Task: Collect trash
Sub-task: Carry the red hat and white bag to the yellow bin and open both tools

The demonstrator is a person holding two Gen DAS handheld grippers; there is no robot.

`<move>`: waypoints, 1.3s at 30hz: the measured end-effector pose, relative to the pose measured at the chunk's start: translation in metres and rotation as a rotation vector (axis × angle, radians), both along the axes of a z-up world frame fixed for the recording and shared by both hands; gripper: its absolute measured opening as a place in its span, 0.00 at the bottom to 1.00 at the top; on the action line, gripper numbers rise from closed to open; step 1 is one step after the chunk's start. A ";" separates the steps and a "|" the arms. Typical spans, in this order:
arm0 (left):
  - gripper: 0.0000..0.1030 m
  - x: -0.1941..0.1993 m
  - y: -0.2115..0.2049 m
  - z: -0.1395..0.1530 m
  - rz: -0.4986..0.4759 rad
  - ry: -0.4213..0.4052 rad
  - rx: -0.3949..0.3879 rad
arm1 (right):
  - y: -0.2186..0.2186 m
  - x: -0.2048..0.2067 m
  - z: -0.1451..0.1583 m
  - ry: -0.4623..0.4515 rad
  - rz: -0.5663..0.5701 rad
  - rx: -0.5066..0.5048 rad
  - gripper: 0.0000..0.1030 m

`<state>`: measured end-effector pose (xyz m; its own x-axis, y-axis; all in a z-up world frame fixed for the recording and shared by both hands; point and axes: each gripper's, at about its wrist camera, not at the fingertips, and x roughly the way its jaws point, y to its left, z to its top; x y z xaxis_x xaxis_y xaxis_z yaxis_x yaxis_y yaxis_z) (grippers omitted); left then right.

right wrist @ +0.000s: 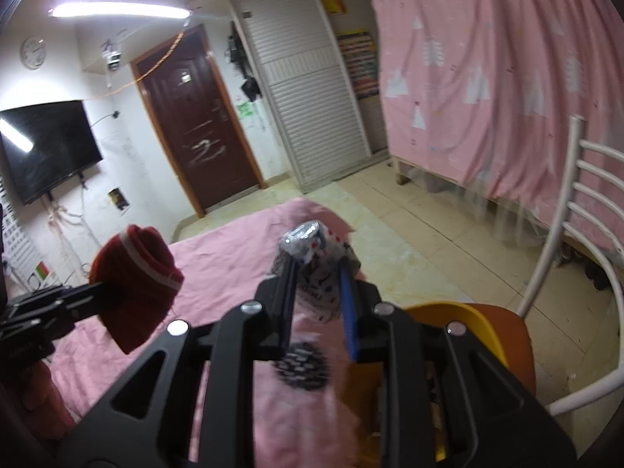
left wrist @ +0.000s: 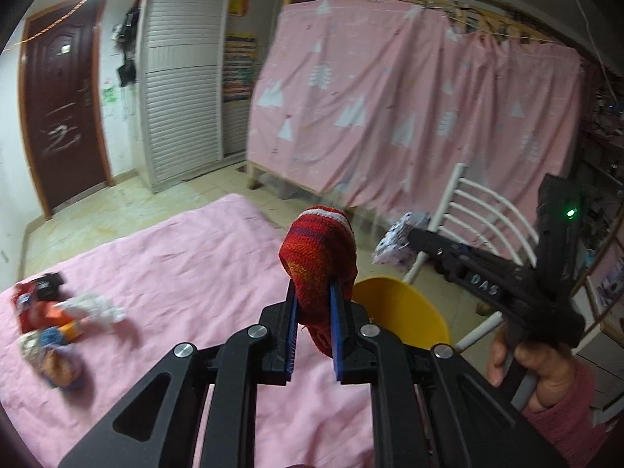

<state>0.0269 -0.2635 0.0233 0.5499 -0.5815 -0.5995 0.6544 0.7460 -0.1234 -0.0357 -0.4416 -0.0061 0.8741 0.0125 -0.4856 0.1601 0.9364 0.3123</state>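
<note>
— Small bedroom, this: a pink sheet (left wrist: pixel 187 273) over the bed, a pink curtain behind, and a white chair (right wrist: pixel 565 234) with a yellow bin (left wrist: pixel 405 308) on its seat, tight against the bed's edge.

— What's each hand got?

— The left gripper (left wrist: pixel 314 314) has its fingers clenched on a red knitted sock (left wrist: pixel 319 257), held upright above the bin's near rim, toe up. The right gripper (right wrist: pixel 318 292) is clamped on a crumpled printed wrapper (right wrist: pixel 316 269), also lifted, just bed-side of the bin.

— Which drops first?

— My guess, the right; in its own view the bin mouth (right wrist: pixel 464 316) sits just below and to the right of its fingers. More litter (left wrist: pixel 58 323) lies well away from the bin, across the bed.
</note>
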 end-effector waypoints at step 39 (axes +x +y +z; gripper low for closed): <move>0.43 0.001 -0.109 -0.040 -0.106 0.137 0.036 | -0.075 -0.025 -0.022 -0.015 -0.121 0.162 0.46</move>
